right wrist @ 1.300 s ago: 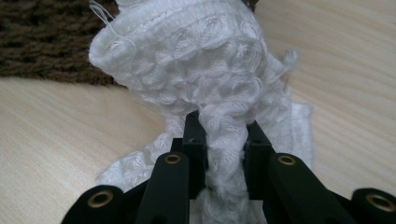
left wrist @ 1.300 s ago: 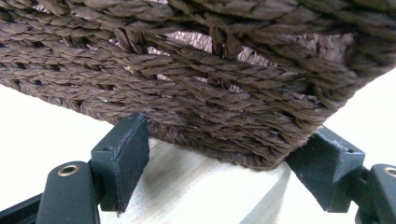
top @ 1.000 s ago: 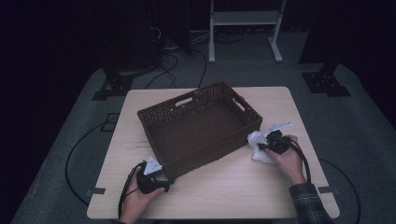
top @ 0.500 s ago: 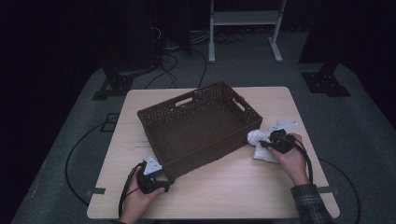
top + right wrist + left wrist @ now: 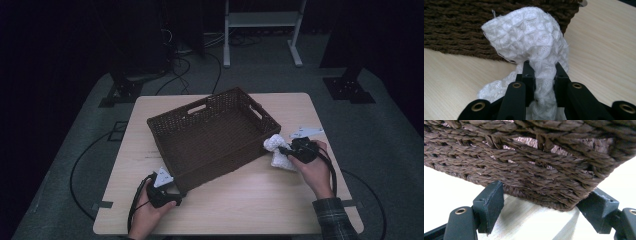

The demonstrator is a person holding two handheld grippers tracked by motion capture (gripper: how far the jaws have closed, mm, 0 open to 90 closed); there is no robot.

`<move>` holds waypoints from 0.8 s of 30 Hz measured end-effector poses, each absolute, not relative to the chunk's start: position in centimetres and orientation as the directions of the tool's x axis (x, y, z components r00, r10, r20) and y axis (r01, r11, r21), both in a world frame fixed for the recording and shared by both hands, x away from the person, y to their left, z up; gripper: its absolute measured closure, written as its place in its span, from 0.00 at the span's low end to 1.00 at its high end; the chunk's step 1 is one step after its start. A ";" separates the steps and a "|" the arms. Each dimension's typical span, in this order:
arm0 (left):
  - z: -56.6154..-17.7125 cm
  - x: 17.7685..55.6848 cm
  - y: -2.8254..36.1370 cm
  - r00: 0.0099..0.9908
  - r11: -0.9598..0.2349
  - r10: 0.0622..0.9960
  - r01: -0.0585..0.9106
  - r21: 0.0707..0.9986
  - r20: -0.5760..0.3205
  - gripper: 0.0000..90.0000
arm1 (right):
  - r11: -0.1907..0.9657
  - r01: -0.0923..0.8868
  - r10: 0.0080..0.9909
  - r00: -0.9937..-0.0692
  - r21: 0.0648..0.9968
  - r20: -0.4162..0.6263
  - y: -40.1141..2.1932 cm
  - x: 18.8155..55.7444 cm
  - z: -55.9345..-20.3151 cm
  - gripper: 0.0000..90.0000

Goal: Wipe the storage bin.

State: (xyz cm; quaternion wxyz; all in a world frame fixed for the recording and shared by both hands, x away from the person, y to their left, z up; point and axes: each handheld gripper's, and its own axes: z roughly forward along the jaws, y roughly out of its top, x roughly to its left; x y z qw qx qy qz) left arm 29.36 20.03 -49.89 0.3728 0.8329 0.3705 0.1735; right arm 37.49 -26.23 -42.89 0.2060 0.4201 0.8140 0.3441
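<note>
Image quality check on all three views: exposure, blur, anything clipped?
High view: dim overall, room behind nearly black, light wooden table readable. Left gripper view: tabletop blown out to white beside the dark brown woven basket, whose weave is sharp. Right gripper view: evenly lit, white textured cloth crisp, near black fingers slightly soft.

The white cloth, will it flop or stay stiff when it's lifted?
Probably flop: the white cloth bunches and droops over the right tool pinching it. It looks light and soft. Its bumpy weave likely keeps it from slipping.
</note>
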 end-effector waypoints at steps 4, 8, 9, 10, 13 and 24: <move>-49.9 29.4 20.0 0.665 -0.448 0.747 0.488 0.749 0.013 0.26 | 0.410 0.526 0.823 -0.566 0.745 -0.053 -26.0 37.2 -42.3 0.85; -49.9 29.4 20.0 0.665 -0.448 0.747 0.488 0.749 0.013 0.26 | 0.411 0.511 0.819 -0.571 0.754 -0.059 -25.8 37.0 -41.8 0.85; -49.9 29.4 20.0 0.665 -0.448 0.747 0.488 0.749 0.013 0.26 | 0.413 0.506 0.816 -0.575 0.757 -0.061 -25.8 36.9 -41.7 0.85; -49.9 29.4 20.0 0.665 -0.448 0.747 0.488 0.749 0.013 0.26 | 0.413 0.506 0.816 -0.575 0.757 -0.061 -25.8 36.9 -41.7 0.85; -49.9 29.4 20.0 0.665 -0.448 0.747 0.488 0.749 0.013 0.26 | 0.414 0.492 0.811 -0.581 0.766 -0.065 -25.6 36.7 -41.3 0.85; -49.9 29.4 20.0 0.665 -0.448 0.746 0.487 0.749 0.014 0.26 | 0.433 0.488 0.797 -0.600 0.758 -0.069 -24.9 36.7 -41.6 0.85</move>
